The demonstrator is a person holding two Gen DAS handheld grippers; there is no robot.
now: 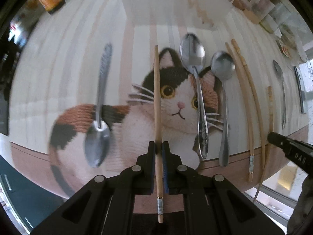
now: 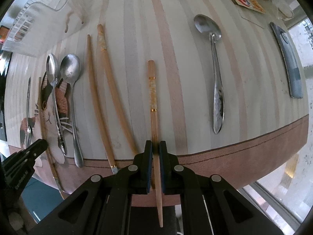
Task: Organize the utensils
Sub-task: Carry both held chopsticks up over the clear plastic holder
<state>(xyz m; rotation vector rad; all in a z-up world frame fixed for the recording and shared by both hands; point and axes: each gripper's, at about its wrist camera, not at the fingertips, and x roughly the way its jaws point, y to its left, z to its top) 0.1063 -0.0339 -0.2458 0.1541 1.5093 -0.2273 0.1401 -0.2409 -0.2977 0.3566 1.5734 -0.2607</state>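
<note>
Two chopsticks clamped: left gripper [image 1: 159, 148] on one [image 1: 158, 105], right gripper [image 2: 155, 148] on another [image 2: 153, 105]; prob. set both parallel beside the chopstick pair [image 2: 105, 98], w/o nudging spoons [image 2: 69, 90].

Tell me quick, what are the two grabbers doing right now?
Left gripper: shut on a wooden chopstick.
Right gripper: shut on another wooden chopstick.

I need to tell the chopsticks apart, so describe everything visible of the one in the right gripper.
The light wooden chopstick with gold bands is slim and tapered. A pale mottled inlay sits between two gold rings near its thick far end; the thin tip points toward the camera. The right gripper is shut on its plain shaft, with the blue-padded fingers on either side. It runs parallel to the striped tablecloth's stripes.
</note>
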